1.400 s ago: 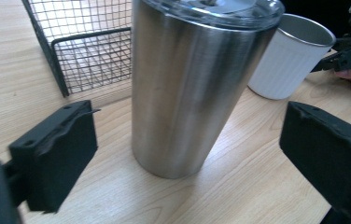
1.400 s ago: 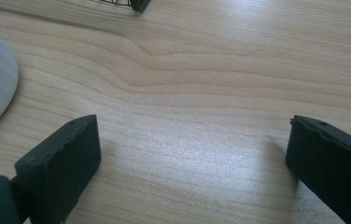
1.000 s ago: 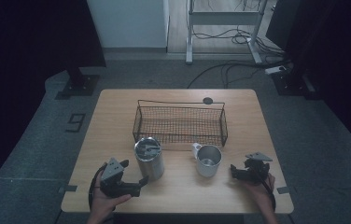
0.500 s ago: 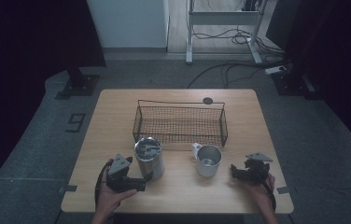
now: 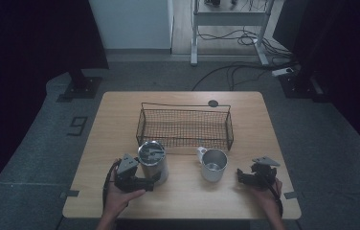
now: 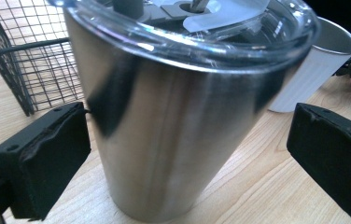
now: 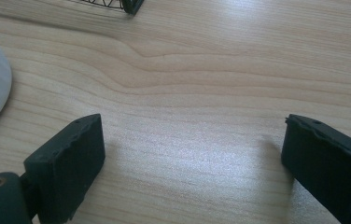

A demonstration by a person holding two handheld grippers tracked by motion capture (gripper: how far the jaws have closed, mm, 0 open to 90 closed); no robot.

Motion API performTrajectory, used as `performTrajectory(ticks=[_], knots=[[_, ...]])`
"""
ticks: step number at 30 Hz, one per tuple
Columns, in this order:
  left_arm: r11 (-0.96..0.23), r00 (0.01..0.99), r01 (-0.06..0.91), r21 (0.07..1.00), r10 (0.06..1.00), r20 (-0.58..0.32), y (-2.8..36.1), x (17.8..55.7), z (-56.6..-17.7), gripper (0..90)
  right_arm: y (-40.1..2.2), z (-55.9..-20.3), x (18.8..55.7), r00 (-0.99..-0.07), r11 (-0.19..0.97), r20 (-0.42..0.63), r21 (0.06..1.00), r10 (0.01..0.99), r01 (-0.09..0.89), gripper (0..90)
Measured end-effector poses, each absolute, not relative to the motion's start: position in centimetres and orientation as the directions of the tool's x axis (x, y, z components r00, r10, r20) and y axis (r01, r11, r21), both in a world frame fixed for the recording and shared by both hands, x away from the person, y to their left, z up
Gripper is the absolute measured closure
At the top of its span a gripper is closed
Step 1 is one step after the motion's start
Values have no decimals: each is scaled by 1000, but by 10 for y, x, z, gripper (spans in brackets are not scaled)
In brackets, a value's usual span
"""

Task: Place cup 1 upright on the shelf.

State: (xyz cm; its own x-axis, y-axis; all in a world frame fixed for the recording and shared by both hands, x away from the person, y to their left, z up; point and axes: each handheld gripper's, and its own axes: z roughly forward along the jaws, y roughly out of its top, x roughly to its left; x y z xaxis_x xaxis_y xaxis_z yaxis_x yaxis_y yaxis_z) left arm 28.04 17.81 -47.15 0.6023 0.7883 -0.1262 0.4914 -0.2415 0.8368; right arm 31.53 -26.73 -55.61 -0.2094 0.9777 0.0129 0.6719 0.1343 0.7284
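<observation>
Since a second ago I am bringing my left hand-held gripper [image 5: 142, 183] in from the near-left edge of the desk [image 5: 120, 115], and now it is standing right against the steel tumbler [image 5: 152, 162], released wide, one jaw to each side of the body and neither pressing on it yet. That tumbler is sitting near the front of the desk, just before the left end of the wire basket [image 5: 185, 125], with the white mug [image 5: 213, 164] beside it to the right. My right hand-held gripper [image 5: 245, 176] is resting low near the right edge, also released, with bare wood between its jaws and the mug off to one side.

I am judging the tumbler stiff, smooth and rather slippery: polished metal tapering toward the base, topped by a clear plastic lid [image 6: 201, 23]. It may be top-heavy if full, which I cannot tell. I am aiming to clamp on the mid-body, below the lid rim, squarely across it.
</observation>
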Motion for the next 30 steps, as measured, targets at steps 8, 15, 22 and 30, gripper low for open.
performTrajectory(ticks=[8, 15, 22, 30], knots=[[-237, 593, 490, 839, 796, -122, 175, 287, -474, 0, -267, -556, 315, -209, 134, 13, 728, 978, 672, 59], [-225, 568, 479, 849, 816, -104, 167, 292, -479, 0, -267, -556, 315, -210, 135, 13, 728, 978, 672, 59], [-222, 545, 479, 849, 834, -89, 158, 301, -484, 0, -267, -556, 315, -210, 135, 12, 728, 978, 672, 59], [-231, 541, 458, 859, 838, -64, 154, 305, -489, 22, -267, -556, 315, -210, 135, 13, 728, 978, 672, 60]])
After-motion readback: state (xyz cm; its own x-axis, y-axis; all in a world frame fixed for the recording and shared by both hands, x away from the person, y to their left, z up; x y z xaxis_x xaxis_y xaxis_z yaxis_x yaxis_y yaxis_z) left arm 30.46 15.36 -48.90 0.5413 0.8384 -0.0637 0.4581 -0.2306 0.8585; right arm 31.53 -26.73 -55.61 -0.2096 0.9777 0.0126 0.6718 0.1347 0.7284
